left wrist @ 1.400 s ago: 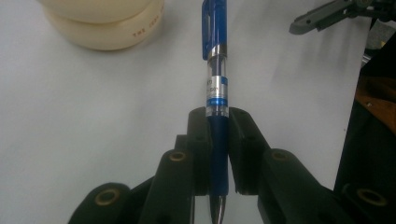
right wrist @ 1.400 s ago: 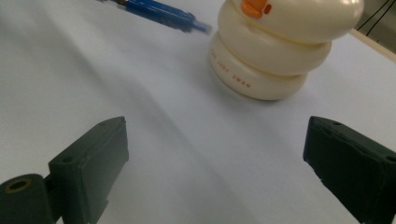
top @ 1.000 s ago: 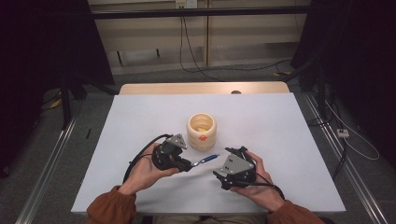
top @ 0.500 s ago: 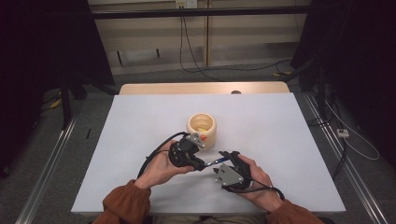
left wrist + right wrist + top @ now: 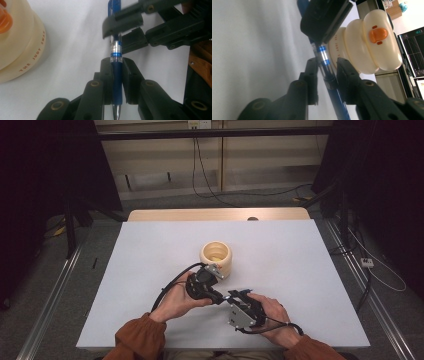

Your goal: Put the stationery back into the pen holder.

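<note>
two grippers meet on one blue pen (image 5: 117,72), held in air above white table (image 5: 150,245), nearer its front edge, just in front of cream duck-face pot (image 5: 216,257). left gripper (image 5: 116,75) clenched on pen barrel. right gripper (image 5: 325,72) has just been closing, jaws around pen's other part, pads seem near but not pressing. step, by my judgement: handover, or pulling pen apart. next move needs firm right grip. both hands low, grippers pointing toward each other.

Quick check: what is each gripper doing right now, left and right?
Left gripper: shut on the blue ballpoint pen.
Right gripper: jaws just closing around the same pen; pads not clearly pressing on it yet.
</note>
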A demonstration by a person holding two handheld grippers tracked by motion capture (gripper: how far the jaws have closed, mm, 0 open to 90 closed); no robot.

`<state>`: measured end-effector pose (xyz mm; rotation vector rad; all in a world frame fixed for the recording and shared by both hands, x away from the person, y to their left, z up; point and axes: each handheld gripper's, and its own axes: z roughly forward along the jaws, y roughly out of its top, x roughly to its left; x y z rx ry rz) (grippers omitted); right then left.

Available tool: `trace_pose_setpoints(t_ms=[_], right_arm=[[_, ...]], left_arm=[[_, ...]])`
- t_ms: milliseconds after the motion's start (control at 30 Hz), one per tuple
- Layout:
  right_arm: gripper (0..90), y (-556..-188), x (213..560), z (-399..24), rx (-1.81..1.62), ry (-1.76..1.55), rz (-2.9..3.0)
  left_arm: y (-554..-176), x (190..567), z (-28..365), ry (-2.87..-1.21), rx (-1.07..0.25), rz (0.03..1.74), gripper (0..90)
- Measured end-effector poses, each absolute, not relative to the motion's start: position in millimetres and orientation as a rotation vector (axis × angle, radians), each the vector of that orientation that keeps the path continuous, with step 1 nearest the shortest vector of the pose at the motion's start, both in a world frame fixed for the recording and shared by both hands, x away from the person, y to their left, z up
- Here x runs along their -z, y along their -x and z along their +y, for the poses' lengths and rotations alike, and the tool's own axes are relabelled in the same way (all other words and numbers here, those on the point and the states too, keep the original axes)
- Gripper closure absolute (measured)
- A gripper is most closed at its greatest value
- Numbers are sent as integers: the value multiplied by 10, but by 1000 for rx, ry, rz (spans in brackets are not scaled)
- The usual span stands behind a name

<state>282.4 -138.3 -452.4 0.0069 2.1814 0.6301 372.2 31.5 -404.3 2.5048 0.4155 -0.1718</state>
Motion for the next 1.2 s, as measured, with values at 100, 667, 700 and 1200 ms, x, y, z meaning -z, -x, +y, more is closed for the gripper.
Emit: trace_pose_setpoints(t_ms=[100,667,700,1200], right_arm=[[757,-2830,4537,-1390,-615,25,2188],[808,-2892,4494,-1569,-681,-89,2237],[808,-2886,4506,-1563,-715,-148,2221],[808,-3031,4334,-1700,-959,-463,2234]], left_arm=[[-3718,4045,324,-2505,164,411,799],[-3637,4125,474,-2346,81,517,403],[-3631,4126,493,-2347,71,511,366],[-3520,4170,1026,-2236,-124,620,95]])
